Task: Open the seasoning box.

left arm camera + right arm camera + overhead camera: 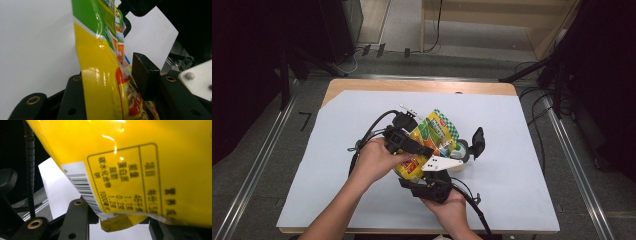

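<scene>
A puffed snack bag [432, 137], yellow with green and a checked top, hangs above the white table sheet between two hand-held grippers. My left gripper [426, 150] comes in from the left and is shut on the bag. In the left gripper view, one black pad [145, 75] presses the bag's printed face [100, 75], and the other jaw is hidden behind it. My right gripper [437, 175] sits below the bag. In the right gripper view, the bag's yellow back with barcode [130, 170] covers the jaw tips, and its lower corner droops between the jaw arms [117, 225].
A black part [477, 142] and a pale round piece [460, 150] stick out at the bag's right side. A small white piece [409, 109] lies just behind the grippers. The white sheet [337, 150] covers a wooden table. Stands and cables ring the floor.
</scene>
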A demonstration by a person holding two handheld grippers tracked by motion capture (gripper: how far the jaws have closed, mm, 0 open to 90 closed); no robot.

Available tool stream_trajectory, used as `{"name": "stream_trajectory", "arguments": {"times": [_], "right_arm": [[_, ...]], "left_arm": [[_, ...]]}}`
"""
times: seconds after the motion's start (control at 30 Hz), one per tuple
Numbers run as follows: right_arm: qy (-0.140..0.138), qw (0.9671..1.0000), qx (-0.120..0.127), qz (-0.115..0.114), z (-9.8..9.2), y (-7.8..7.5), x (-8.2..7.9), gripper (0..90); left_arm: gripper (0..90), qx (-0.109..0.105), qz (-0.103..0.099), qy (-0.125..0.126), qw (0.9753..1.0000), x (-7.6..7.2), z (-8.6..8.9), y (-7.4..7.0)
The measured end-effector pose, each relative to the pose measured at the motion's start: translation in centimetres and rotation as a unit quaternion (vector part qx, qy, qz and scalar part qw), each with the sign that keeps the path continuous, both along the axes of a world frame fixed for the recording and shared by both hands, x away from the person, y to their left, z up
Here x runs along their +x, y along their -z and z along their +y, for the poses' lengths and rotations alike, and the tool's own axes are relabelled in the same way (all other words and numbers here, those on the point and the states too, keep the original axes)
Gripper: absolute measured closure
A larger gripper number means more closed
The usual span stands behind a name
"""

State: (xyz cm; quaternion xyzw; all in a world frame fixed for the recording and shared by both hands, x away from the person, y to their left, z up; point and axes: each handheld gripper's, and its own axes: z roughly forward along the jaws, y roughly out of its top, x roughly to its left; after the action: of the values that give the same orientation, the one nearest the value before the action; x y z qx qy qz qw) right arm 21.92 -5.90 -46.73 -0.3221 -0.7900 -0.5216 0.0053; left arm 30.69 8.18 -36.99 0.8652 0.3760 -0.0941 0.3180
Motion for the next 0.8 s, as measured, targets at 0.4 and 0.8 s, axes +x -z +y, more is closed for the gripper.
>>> {"name": "stream_trajectory", "arguments": {"times": [0.4,0.8], "right_arm": [[-0.001,0.9999,0.005,0.012,0.2,0.2,-0.1,63.2],[-0.012,0.9994,-0.032,-0.002,1.1,0.1,-0.3,57.4]], "left_arm": [[66.4,0.010,0.016,-0.010,0.9998,0.2,-0.1,0.2],[86.3,0.025,-0.030,-0.013,0.9992,-0.3,-0.5,-0.6]]}}
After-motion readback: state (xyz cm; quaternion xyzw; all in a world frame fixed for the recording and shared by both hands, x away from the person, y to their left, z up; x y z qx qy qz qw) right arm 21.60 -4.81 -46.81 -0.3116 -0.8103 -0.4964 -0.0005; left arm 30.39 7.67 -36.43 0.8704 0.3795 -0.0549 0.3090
